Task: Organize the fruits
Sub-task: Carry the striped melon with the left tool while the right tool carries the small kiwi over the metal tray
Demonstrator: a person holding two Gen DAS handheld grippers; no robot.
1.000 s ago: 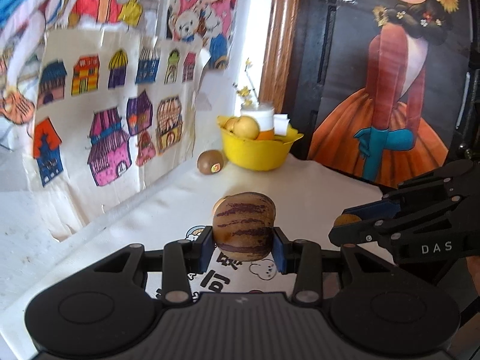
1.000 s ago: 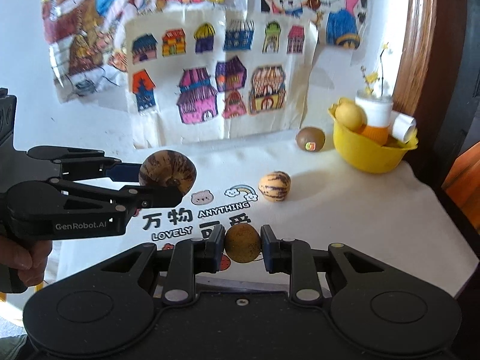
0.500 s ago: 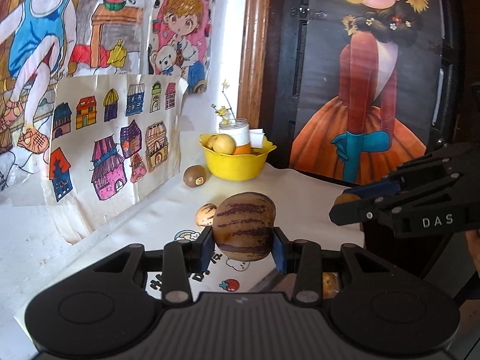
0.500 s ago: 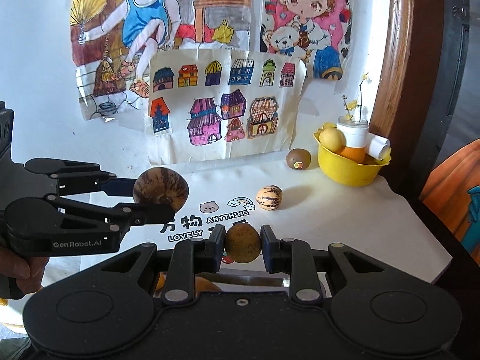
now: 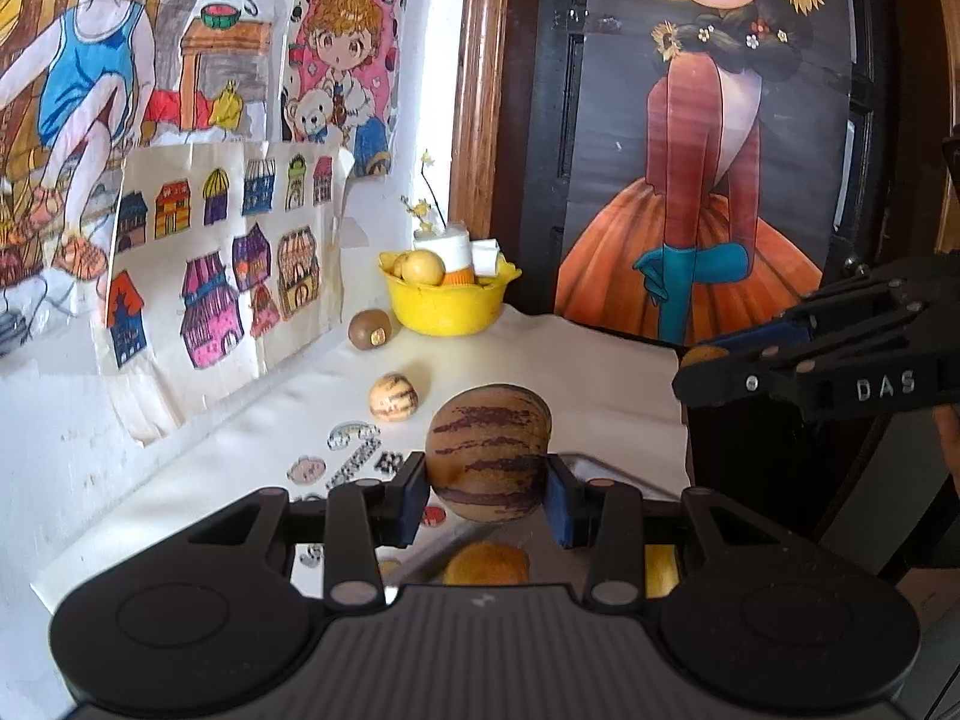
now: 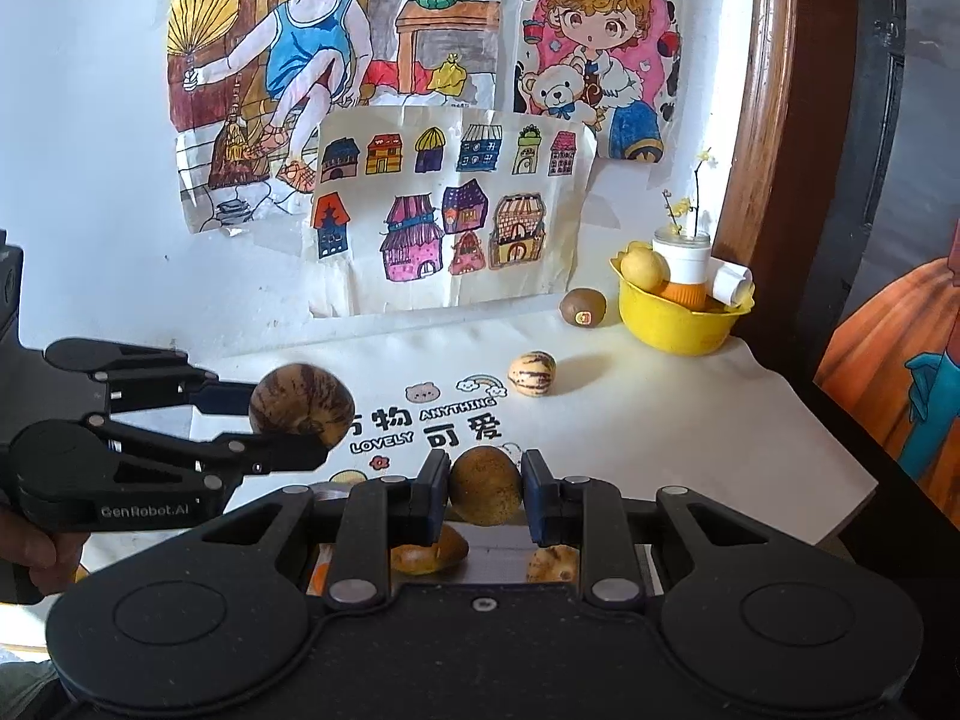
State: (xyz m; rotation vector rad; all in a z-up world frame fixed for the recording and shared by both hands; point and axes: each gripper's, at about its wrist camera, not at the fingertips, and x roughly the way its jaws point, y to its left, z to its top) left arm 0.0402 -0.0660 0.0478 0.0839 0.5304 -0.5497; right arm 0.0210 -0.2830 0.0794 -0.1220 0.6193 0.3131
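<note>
My left gripper (image 5: 487, 489) is shut on a large brown-striped melon (image 5: 487, 452), held above the table's near end; it also shows in the right wrist view (image 6: 300, 406). My right gripper (image 6: 485, 492) is shut on a small round brown fruit (image 6: 485, 485); in the left wrist view this fruit (image 5: 703, 354) peeks out at the right. Below both grippers lies a metal tray (image 6: 498, 564) with several fruits (image 6: 427, 553). A small striped melon (image 6: 531, 374) and a kiwi (image 6: 582, 308) lie on the white cloth (image 6: 660, 420).
A yellow bowl (image 6: 681, 324) with a yellow fruit, a cup and a paper roll stands at the far right corner by a wooden door frame. Drawings hang on the wall behind. The table's right edge drops off beside a dark door.
Both grippers have pulled back and risen, fruits still held, so more of the table and wall shows. The tray with fruits has come into view below them.
</note>
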